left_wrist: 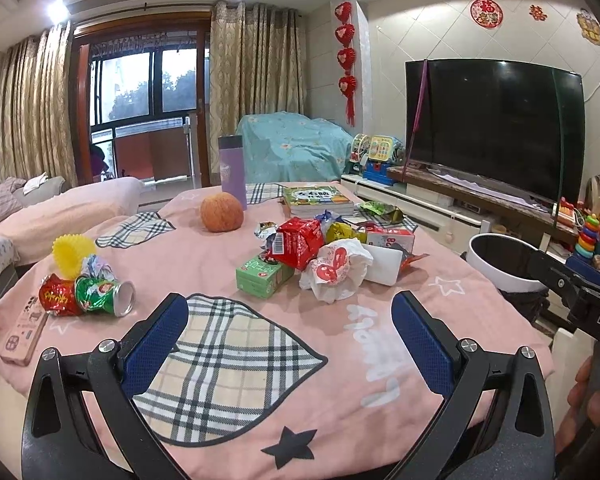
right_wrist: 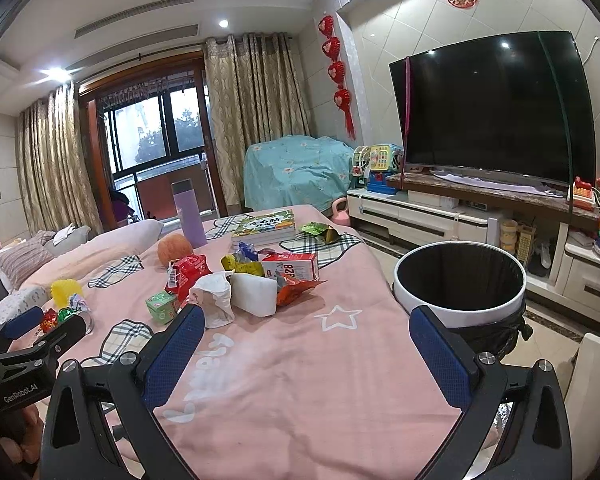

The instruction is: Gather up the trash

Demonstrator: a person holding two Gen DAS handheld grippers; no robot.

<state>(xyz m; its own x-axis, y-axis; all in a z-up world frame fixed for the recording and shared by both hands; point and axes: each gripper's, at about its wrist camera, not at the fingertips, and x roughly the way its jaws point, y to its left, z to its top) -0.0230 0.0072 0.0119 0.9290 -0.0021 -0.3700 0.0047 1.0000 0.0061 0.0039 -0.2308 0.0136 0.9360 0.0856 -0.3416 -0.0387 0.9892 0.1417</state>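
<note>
Trash lies in a pile on the pink blanket (left_wrist: 308, 340): a crumpled white wrapper (left_wrist: 336, 270), a red snack bag (left_wrist: 298, 242), a green carton (left_wrist: 260, 276) and a white packet (left_wrist: 382, 264). Crushed cans (left_wrist: 88, 294) lie at the left. A white bin with a black liner (right_wrist: 460, 284) stands right of the table. My left gripper (left_wrist: 290, 332) is open and empty, short of the pile. My right gripper (right_wrist: 306, 344) is open and empty over the blanket, between the pile (right_wrist: 236, 292) and the bin.
An orange fruit (left_wrist: 222, 212), a purple flask (left_wrist: 233, 168), books (left_wrist: 318, 200), a yellow spiky ball (left_wrist: 72, 254) and a pink remote (left_wrist: 24, 330) also sit on the table. A TV (right_wrist: 492, 108) on a stand is at the right. A sofa (left_wrist: 60, 208) is at the left.
</note>
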